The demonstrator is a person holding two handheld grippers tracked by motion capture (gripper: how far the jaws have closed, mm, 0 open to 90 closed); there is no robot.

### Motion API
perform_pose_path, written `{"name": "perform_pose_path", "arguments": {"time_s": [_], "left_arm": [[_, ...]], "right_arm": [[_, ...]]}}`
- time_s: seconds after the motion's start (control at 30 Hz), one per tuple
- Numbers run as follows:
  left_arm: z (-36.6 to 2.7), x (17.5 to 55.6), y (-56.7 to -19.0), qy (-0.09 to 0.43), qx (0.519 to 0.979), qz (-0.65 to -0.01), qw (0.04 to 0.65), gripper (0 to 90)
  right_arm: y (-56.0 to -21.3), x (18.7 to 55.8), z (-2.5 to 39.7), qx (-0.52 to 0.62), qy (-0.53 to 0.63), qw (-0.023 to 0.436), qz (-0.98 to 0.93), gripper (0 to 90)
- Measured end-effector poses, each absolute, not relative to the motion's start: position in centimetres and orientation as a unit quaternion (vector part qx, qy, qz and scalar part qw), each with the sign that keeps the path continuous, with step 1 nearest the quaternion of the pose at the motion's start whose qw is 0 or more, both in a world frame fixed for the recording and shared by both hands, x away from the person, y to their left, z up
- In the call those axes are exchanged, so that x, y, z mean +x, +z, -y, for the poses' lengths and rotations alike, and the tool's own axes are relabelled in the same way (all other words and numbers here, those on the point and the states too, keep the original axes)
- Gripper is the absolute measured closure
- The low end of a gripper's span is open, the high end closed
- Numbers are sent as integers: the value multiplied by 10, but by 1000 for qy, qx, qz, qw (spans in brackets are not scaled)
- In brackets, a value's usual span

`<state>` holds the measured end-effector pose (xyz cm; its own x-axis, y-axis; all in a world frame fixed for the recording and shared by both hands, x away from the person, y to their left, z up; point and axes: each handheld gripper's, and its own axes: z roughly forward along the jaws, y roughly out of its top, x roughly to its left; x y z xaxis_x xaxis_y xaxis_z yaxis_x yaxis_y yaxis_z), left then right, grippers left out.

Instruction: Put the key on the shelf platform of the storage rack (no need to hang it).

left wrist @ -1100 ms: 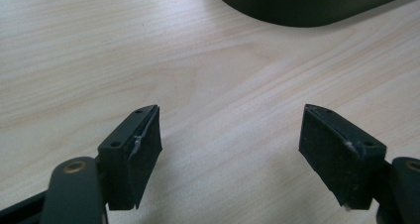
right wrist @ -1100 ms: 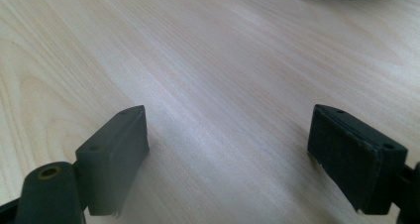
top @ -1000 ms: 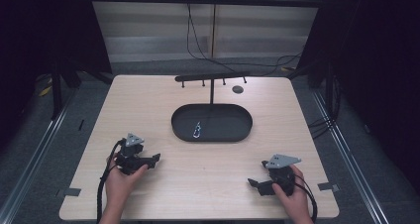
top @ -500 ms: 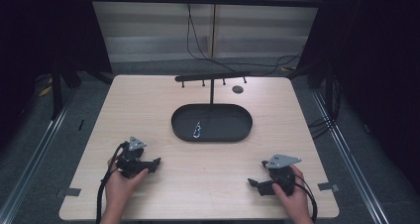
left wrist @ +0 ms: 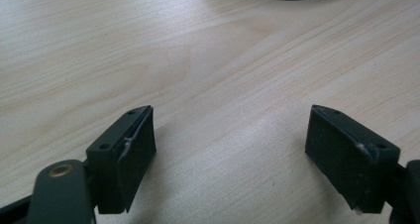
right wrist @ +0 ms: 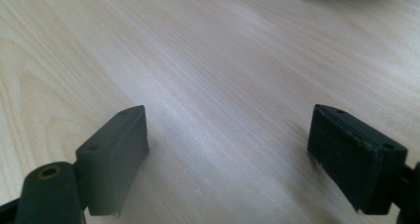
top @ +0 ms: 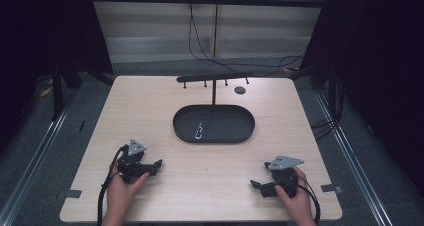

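1. Carabiner (top: pixel 199 131): small, silvery metal with a bluish tint, lying flat and lengthwise toward the table's far edge. It rests inside the tray, left of the tray's centre, apart from its walls.
2. Tray (top: pixel 240 134): black, oval, shallow-rimmed, long axis crosswise. Sits level on the table's middle, holding the carabiner. Its near rim shows in both gripper views.
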<state>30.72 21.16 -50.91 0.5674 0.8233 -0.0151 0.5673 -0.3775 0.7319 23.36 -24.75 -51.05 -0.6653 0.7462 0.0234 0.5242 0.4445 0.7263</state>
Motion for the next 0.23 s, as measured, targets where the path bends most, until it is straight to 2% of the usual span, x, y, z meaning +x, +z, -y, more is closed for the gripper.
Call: {"name": "perform_pose_path", "arguments": {"time_s": [0.23], "left_arm": [[-211,307,-509,178,809,-431,358,192]], "right_arm": [[-510,234,247,380,365,152,-836,154]]}}
